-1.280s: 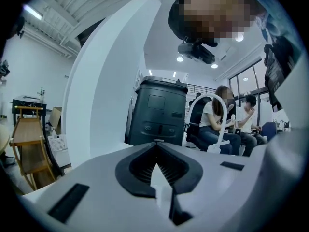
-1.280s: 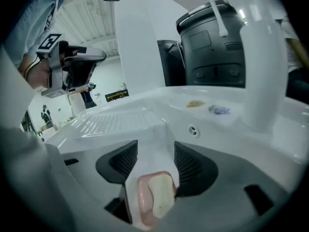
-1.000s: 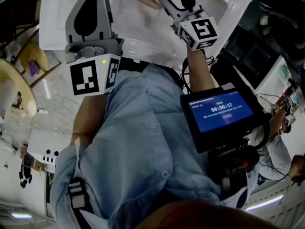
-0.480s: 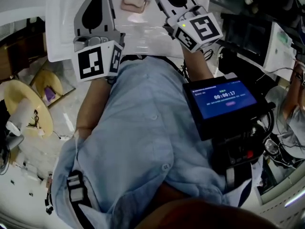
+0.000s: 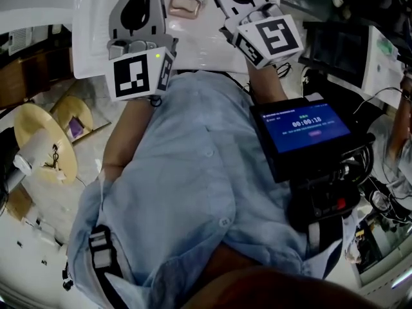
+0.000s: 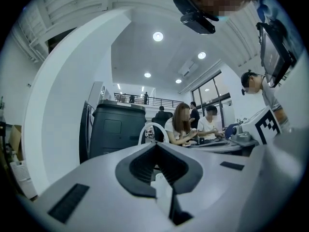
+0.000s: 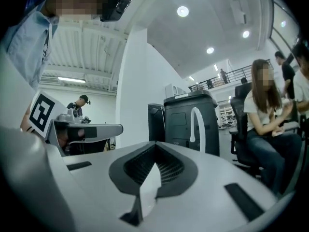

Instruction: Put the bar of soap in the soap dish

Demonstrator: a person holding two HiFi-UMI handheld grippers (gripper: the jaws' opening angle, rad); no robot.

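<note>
One soap bar (image 5: 185, 6) in one dish (image 5: 172, 2); two hand-held grippers (image 6: 161, 187) (image 7: 147, 178) closed, empty.

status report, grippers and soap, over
Left gripper shut, empty. Right gripper shut, empty. Bar of soap in soap dish. Nothing in the way.

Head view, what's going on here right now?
A person holds a two-jaw gripper in each hand over a white sink. The bar of soap appears to lie in the soap dish between them. The left gripper and right gripper are both shut and empty, so the task looks done.
</note>
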